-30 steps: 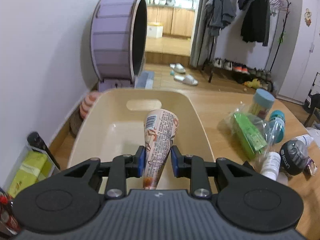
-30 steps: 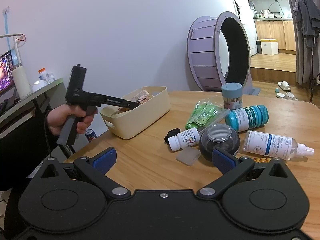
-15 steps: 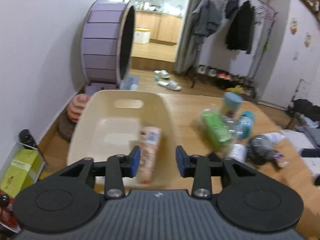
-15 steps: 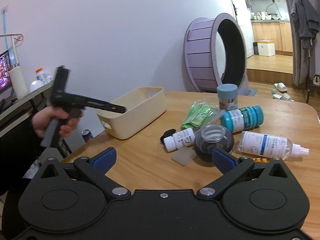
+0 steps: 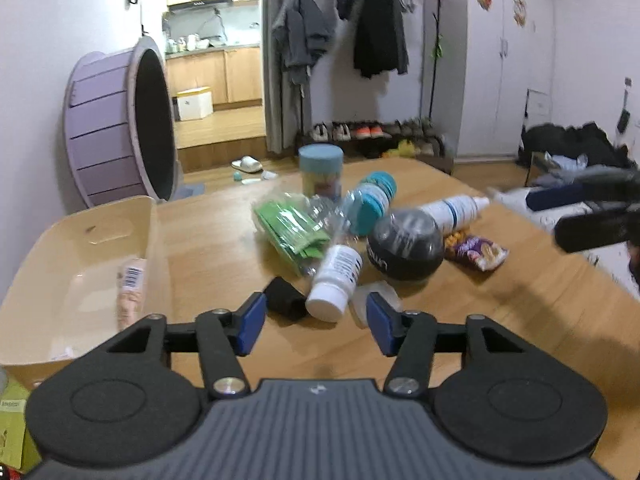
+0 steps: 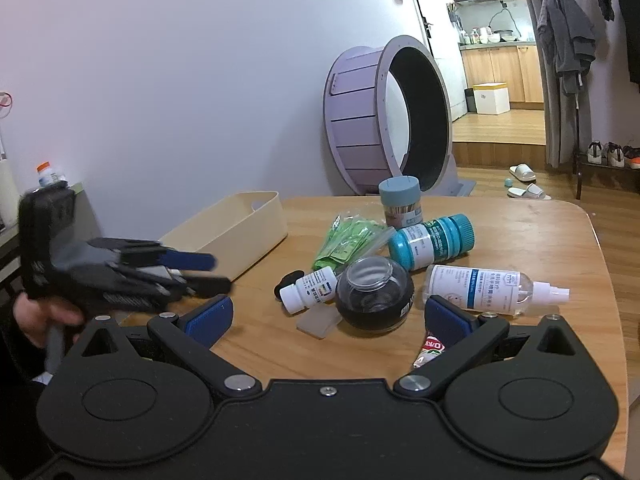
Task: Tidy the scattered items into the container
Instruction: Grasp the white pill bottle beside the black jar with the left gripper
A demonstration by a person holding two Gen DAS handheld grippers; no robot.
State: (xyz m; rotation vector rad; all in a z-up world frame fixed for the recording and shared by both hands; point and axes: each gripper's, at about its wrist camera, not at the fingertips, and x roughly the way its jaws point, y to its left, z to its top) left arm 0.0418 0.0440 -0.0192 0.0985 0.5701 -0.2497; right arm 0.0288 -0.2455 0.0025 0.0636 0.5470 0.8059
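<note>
The cream bin [image 5: 154, 248] stands at the table's left and holds a pink cone wrapper [image 5: 130, 288]. My left gripper [image 5: 312, 322] is open and empty, just short of a small white bottle [image 5: 336, 282] and a black piece [image 5: 282, 300]. My right gripper [image 6: 326, 316] is open and empty, in front of a dark round jar [image 6: 374, 294]. The bin [image 6: 236, 232] and the left gripper [image 6: 192, 268] also show in the right wrist view.
A green packet bag [image 5: 296, 232], a teal-capped bottle [image 6: 432, 242], a spray bottle [image 6: 488, 290], a blue-lidded tub [image 6: 400, 202], a snack packet [image 5: 476, 252] and a clear lid [image 6: 318, 322] lie clustered mid-table. A purple wheel [image 6: 384, 116] stands behind.
My left gripper let go of the cone wrapper, which now lies in the bin. It opened and swung right from over the bin toward the clutter. The right gripper moved slightly closer to the jar.
</note>
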